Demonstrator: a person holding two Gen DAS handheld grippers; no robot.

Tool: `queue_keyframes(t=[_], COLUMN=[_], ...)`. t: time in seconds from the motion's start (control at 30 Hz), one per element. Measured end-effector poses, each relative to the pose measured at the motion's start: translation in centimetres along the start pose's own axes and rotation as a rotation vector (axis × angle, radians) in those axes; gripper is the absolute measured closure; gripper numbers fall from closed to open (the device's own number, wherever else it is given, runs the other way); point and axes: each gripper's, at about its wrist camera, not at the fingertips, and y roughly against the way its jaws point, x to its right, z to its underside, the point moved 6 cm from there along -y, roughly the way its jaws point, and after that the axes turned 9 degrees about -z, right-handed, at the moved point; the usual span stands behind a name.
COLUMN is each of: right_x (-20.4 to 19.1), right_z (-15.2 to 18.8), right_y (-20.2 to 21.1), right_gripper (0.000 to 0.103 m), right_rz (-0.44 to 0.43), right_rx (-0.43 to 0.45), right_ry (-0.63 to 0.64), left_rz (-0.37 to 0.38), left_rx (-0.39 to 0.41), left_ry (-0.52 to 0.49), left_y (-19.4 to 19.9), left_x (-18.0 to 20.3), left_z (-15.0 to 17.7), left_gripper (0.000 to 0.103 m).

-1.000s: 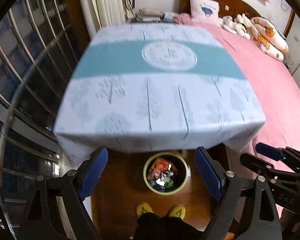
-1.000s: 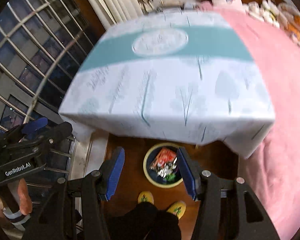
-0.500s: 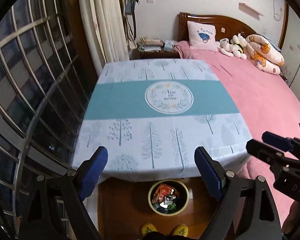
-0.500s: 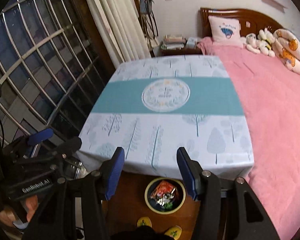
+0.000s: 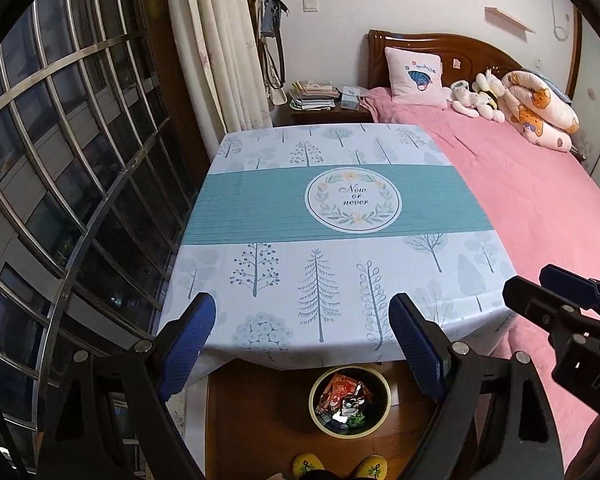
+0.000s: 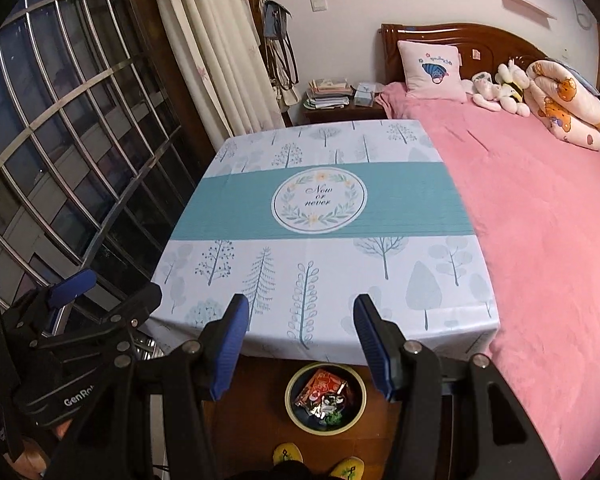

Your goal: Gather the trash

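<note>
Wooden floor (image 5: 260, 420) holds the bin (image 5: 350, 402) of wrappers just under the table's (image 5: 332, 280) near edge, by yellow slippers (image 6: 288, 454). Pink bed (image 6: 540, 220) flanks the table's right edge, barred window (image 5: 60, 160) its left. Left gripper (image 5: 300, 344) gapes wide, right gripper (image 6: 298, 344) narrower; both empty above the near edge.

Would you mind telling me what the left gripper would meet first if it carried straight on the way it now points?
Most likely the near part of the tablecloth, which lies straight ahead between the open, empty jaws of the left gripper. Depth is uncertain in this fisheye view.
</note>
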Motion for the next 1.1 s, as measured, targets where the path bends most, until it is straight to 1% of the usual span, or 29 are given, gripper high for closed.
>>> queue_keyframes(t=[0.17, 0.23, 0.27, 0.57, 0.97, 1.1], right_x=[-0.1, -0.1, -0.1, -0.2, -0.1, -0.1], right_z=[0.6, 0.8, 0.9, 1.0, 1.0, 1.1], right_y=[-0.4, -0.4, -0.4, -0.5, -0.6, -0.6], right_gripper=[0.047, 0.04, 0.039, 0.039, 0.039, 0.039], right_rz=[0.01, 0.014, 0.015, 0.017, 0.014, 0.012], right_rx=[-0.003, -0.002, -0.002, -0.002, -0.004, -0.003], right_ry=[-0.001, -0.003, -0.003, -0.003, -0.002, -0.004], left_rz=[0.014, 0.021, 0.028, 0.064, 0.086, 0.083], left_rx=[-0.005, -0.008, -0.009, -0.028, -0.044, -0.046], left_ry=[-0.018, -0.012, -0.007, 0.002, 0.017, 0.023], left_y=[-0.3, -0.4, -0.4, -1.0, -1.2, -1.2], left_x=[0.5, 0.4, 0.4, 0.5, 0.6, 0.7], left_z=[0.3, 0.4, 0.4, 0.8, 1.2, 1.4], left_gripper=[0.016, 0.016, 0.016, 0.016, 0.016, 0.016])
